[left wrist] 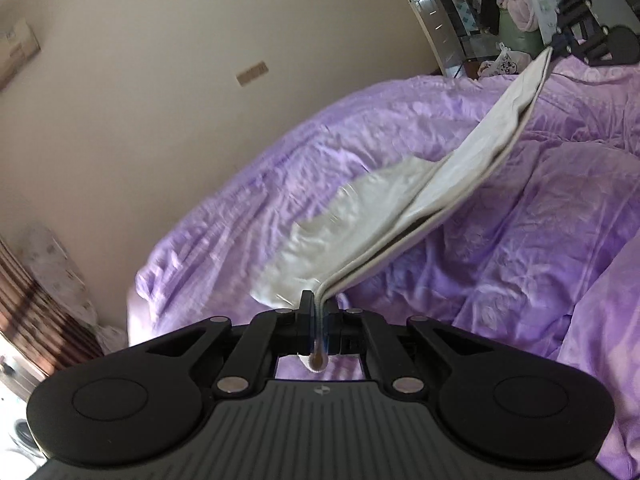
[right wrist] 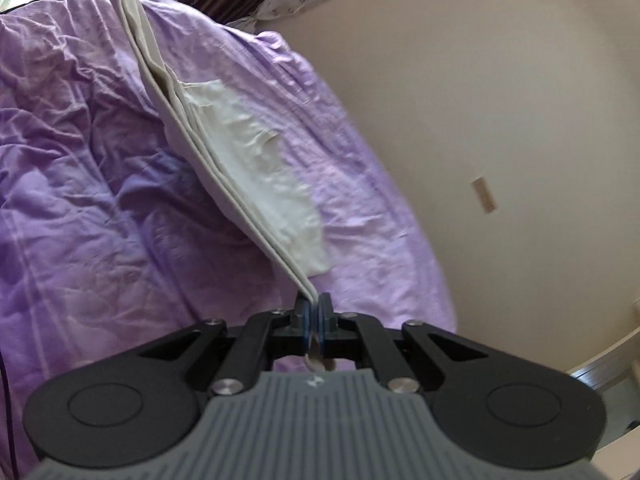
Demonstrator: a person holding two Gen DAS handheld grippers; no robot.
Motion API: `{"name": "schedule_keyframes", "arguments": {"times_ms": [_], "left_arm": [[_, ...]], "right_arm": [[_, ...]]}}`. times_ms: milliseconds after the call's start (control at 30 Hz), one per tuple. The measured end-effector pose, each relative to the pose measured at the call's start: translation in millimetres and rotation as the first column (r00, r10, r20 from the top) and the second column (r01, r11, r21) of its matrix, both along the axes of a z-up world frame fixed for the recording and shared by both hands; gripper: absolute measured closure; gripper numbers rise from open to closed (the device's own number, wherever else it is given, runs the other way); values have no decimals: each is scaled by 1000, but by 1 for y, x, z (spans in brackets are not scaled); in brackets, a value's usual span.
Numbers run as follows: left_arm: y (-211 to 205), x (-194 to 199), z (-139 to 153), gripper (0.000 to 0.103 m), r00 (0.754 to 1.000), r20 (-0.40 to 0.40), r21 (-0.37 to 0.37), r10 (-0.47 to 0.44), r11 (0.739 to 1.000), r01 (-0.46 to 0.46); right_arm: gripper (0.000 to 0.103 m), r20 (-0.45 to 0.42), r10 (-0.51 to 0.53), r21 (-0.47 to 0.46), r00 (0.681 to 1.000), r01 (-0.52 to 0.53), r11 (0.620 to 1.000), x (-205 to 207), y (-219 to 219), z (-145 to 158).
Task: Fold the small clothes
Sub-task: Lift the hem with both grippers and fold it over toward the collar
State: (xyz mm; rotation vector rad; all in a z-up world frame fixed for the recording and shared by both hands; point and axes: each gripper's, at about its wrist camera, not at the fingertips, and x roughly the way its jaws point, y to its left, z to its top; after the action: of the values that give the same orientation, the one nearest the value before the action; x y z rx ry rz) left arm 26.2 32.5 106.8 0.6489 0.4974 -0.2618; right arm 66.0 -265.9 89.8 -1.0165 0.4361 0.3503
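Observation:
A small cream-white garment (left wrist: 448, 184) hangs stretched in the air above a purple bedspread (left wrist: 520, 216). My left gripper (left wrist: 318, 312) is shut on one corner of its hem, a bit of cloth poking out behind the pads. The right gripper (left wrist: 560, 46) shows in the left wrist view at the top right, shut on the far corner. In the right wrist view the garment (right wrist: 248, 184) runs up and left from my right gripper (right wrist: 315, 312), which pinches its layered edge. The lower part of the cloth sags toward the bed.
The purple bedspread (right wrist: 80, 160) is rumpled and fills most of both views. A beige wall (left wrist: 160, 80) with a switch plate (left wrist: 252, 73) lies beyond the bed. A glass cabinet and a bin of clothes (left wrist: 516, 12) stand at the far side.

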Motion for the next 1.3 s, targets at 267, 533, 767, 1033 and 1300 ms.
{"name": "schedule_keyframes", "arguments": {"times_ms": [267, 533, 767, 1033, 1300], "left_arm": [[-1, -25, 42, 100, 999, 44, 34, 19, 999, -21], [-5, -2, 28, 100, 999, 33, 73, 31, 997, -33], [-2, 49, 28, 100, 996, 64, 77, 56, 995, -61], [-3, 137, 19, 100, 993, 66, 121, 97, 987, -105], [-2, 225, -27, 100, 988, 23, 187, 152, 970, -154]], "right_arm": [[103, 58, 51, 16, 997, -52, 999, -43, 3, 53], [103, 55, 31, 59, 998, -34, 998, -34, 7, 48], [103, 38, -23, 93, 999, 20, 995, 16, 10, 47], [103, 10, -75, 143, 997, 73, 987, 98, 13, 44], [103, -58, -98, 193, 993, 108, 975, 202, 23, 12]]}}
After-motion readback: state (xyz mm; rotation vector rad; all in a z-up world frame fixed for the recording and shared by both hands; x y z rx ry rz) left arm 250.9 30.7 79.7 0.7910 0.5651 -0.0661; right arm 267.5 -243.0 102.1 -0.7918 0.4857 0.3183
